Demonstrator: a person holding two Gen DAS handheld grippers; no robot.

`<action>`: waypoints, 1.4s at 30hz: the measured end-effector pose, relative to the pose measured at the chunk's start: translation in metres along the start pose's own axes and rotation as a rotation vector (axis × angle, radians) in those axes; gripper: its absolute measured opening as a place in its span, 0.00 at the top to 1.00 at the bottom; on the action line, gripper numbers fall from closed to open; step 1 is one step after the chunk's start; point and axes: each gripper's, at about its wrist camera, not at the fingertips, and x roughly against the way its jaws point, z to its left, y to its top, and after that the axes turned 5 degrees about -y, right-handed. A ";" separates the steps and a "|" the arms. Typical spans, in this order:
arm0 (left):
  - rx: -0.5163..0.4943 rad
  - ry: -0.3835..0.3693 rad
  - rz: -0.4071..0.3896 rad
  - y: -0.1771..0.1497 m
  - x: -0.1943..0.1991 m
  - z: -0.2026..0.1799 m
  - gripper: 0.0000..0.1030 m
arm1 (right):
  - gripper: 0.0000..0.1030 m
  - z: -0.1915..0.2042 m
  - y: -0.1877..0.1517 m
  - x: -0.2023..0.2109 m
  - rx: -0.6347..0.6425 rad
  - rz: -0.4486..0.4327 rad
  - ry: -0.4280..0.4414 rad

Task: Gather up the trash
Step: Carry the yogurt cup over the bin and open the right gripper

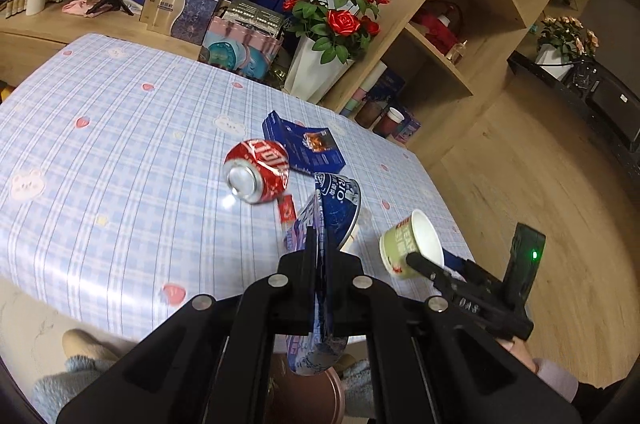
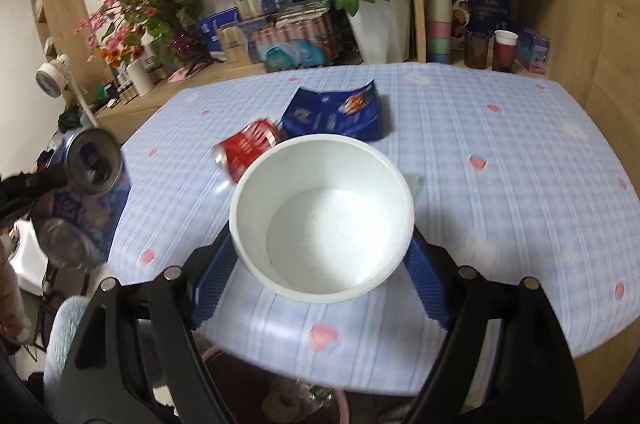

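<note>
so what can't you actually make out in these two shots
- Trash bin: left wrist view shows only a brownish rim under the table edge, hidden by the left tongs and the crushed blue can.
- Paper cup outside: right wrist view shows only its inside.
- Red can label: blurred, cup overlaps it.

Even indoor light, fisheye-bent edges, motion blur, dark corner vignetting
</note>
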 end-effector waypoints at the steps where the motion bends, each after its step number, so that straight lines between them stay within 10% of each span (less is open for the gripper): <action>1: -0.002 0.001 0.000 -0.004 0.004 -0.001 0.96 | 0.23 0.005 -0.005 0.005 0.019 0.002 -0.006; 18: -0.044 0.063 -0.011 -0.047 0.046 -0.018 0.96 | 0.23 0.045 -0.080 0.042 0.068 0.061 0.113; 42: -0.044 0.059 -0.007 -0.074 0.052 -0.023 0.96 | 0.09 0.063 -0.089 0.063 0.132 -0.005 0.101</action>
